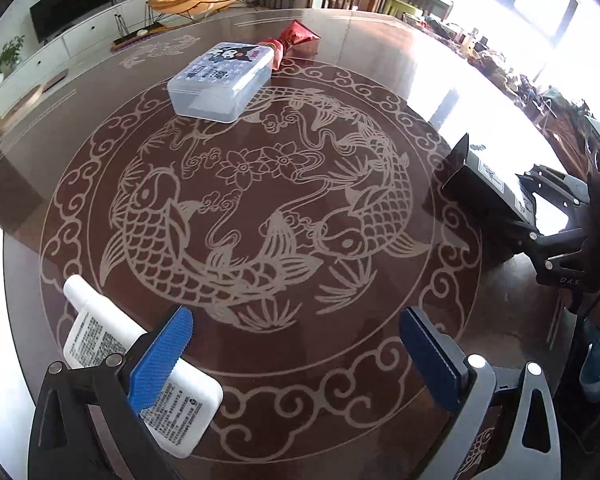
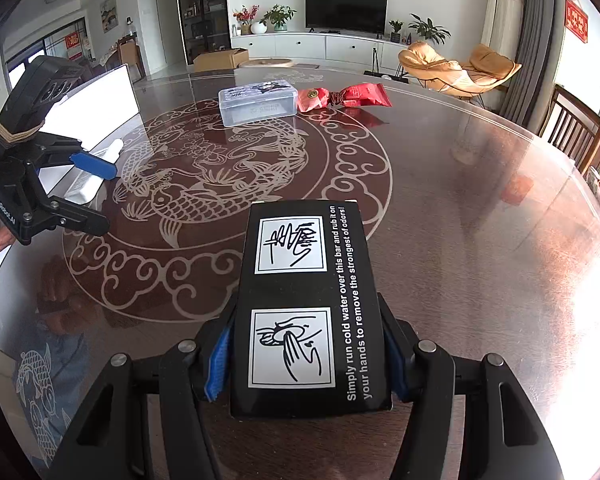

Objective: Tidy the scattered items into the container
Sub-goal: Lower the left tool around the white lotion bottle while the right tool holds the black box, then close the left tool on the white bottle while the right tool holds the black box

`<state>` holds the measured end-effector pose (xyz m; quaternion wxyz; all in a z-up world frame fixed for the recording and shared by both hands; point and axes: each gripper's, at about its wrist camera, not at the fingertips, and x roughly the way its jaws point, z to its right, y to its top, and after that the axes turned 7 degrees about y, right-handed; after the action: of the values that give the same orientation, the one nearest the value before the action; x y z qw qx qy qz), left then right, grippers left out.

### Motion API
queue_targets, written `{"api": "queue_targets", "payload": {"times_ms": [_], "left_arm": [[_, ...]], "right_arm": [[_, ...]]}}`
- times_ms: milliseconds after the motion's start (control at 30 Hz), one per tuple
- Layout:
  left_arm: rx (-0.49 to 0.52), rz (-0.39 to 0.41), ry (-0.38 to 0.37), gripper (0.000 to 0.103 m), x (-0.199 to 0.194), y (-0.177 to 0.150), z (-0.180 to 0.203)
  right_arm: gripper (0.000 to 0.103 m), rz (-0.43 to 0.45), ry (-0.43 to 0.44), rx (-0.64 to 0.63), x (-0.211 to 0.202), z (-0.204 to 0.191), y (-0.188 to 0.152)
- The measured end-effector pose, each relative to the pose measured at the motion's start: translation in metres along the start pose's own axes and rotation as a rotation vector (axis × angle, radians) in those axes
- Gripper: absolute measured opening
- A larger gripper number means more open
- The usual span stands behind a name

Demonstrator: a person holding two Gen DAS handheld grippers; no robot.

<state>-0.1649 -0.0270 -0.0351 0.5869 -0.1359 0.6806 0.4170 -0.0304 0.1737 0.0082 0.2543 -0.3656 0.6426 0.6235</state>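
Note:
A clear plastic box with a cartoon lid stands on the far side of the round table; it also shows in the right wrist view. Beside it lies a red snack packet. A white bottle lies flat near the table's edge. My left gripper is open just above the table, its left finger crossing over the bottle and nothing between the pads. My right gripper is shut on a black printed box.
The glass-topped table carries a fish pattern. Clutter lines its far right rim. Wooden chairs stand at the table's edge. An orange lounge chair and a TV cabinet stand beyond.

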Motion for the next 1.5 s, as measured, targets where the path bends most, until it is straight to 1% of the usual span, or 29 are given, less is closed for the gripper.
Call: {"api": "queue_targets", "payload": {"times_ms": [67, 133, 233, 300, 333, 400, 500, 567, 633, 900, 967, 1067, 1300, 1500], "left_arm": [[-0.056, 0.022, -0.001, 0.103, -0.008, -0.011, 0.000], [-0.089, 0.072, 0.048, 0.103, -0.021, -0.019, 0.000], [-0.165, 0.200, 0.139, 0.103, -0.050, -0.025, -0.002], [-0.235, 0.237, 0.212, 0.103, -0.058, -0.027, -0.011], [-0.262, 0.233, 0.253, 0.103, -0.057, -0.027, -0.018], [-0.299, 0.192, 0.336, 0.103, -0.046, -0.028, -0.032], [-0.368, 0.127, 0.395, 0.103, -0.023, -0.029, -0.052], [-0.431, 0.110, 0.402, 0.103, -0.011, -0.033, -0.061], [-0.477, 0.113, 0.405, 0.103, -0.005, -0.037, -0.064], [-0.495, 0.163, 0.429, 0.103, -0.005, -0.042, -0.059], [-0.501, 0.173, 0.439, 0.103, -0.004, -0.043, -0.058], [-0.502, 0.174, 0.442, 0.103, -0.005, -0.044, -0.057], [-0.502, 0.174, 0.441, 0.103, -0.005, -0.044, -0.057], [-0.502, 0.174, 0.442, 0.103, -0.005, -0.044, -0.057]], "right_arm": [[0.061, 0.000, 0.000, 0.000, 0.000, 0.000, 0.000], [0.061, 0.000, 0.000, 0.000, 0.000, 0.000, 0.000], [0.061, 0.000, 0.000, 0.000, 0.000, 0.000, 0.000], [0.061, 0.000, 0.000, 0.000, 0.000, 0.000, 0.000], [0.061, 0.000, 0.000, 0.000, 0.000, 0.000, 0.000], [0.061, 0.000, 0.000, 0.000, 0.000, 0.000, 0.000], [0.061, 0.000, 0.000, 0.000, 0.000, 0.000, 0.000], [0.061, 0.000, 0.000, 0.000, 0.000, 0.000, 0.000], [0.061, 0.000, 0.000, 0.000, 0.000, 0.000, 0.000], [0.061, 0.000, -0.001, 0.000, -0.001, -0.001, 0.000], [0.063, -0.001, -0.004, 0.001, -0.001, 0.000, 0.000], [0.067, -0.003, -0.013, 0.008, 0.000, 0.001, -0.001], [0.069, -0.006, -0.018, 0.015, 0.001, 0.002, 0.000], [0.075, -0.009, -0.028, 0.026, 0.003, 0.003, 0.001]]}}
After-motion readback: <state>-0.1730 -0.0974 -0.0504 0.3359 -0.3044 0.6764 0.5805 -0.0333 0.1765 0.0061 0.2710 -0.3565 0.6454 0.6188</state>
